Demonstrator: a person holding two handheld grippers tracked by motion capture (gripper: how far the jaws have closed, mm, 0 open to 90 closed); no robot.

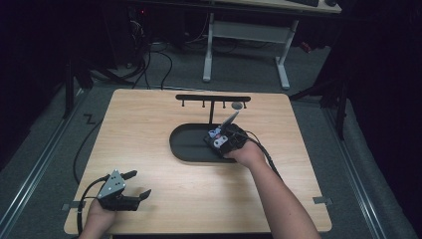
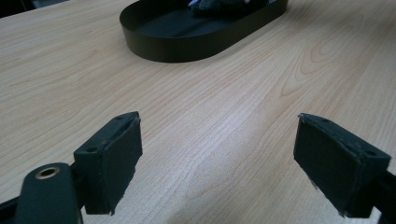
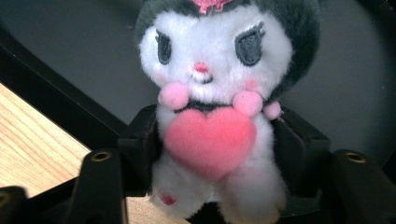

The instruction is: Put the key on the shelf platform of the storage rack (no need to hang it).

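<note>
Plush toy [image 3: 212, 126] sat clamped at its middle in our right gripper [image 3: 212, 154], held over the black tray [image 3: 56, 56] on the table [image 1: 164, 199]. We judged a steady squeeze and slow lift best. Our left gripper [image 2: 217, 163] rested spread wide, holding nothing, near the table's front edge.

My left gripper [image 1: 130, 185]: black body, grey three-cornered plate on top, black cable looping off behind. Blocky black jaw pads, brass-ringed screw hole at base. My right gripper [image 1: 225, 135]: black, thick black cable trailing. Forearms bare, no sleeves.
</note>
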